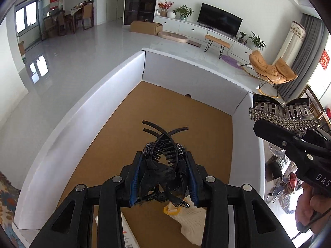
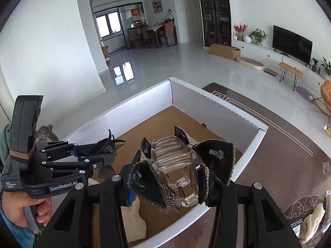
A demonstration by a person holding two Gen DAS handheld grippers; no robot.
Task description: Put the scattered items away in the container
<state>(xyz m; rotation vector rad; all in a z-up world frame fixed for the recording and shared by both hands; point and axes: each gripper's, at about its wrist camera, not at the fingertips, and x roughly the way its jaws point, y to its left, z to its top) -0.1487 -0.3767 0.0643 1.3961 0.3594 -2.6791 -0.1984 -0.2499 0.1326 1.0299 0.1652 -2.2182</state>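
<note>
A black toothed hair clip (image 1: 163,146) with a gauzy bow hangs over the white box (image 1: 82,119) with its brown cardboard floor. A rhinestone bow claw clip (image 2: 178,165) hangs above the box's right wall. A cream sock (image 1: 192,223) lies inside.

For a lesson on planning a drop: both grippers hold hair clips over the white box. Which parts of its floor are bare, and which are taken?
The white box has bare brown floor across its far half, bordered by the far wall and both side walls. The near end is crowded: a cream knitted item and a white packet lie there, under the left gripper.
</note>
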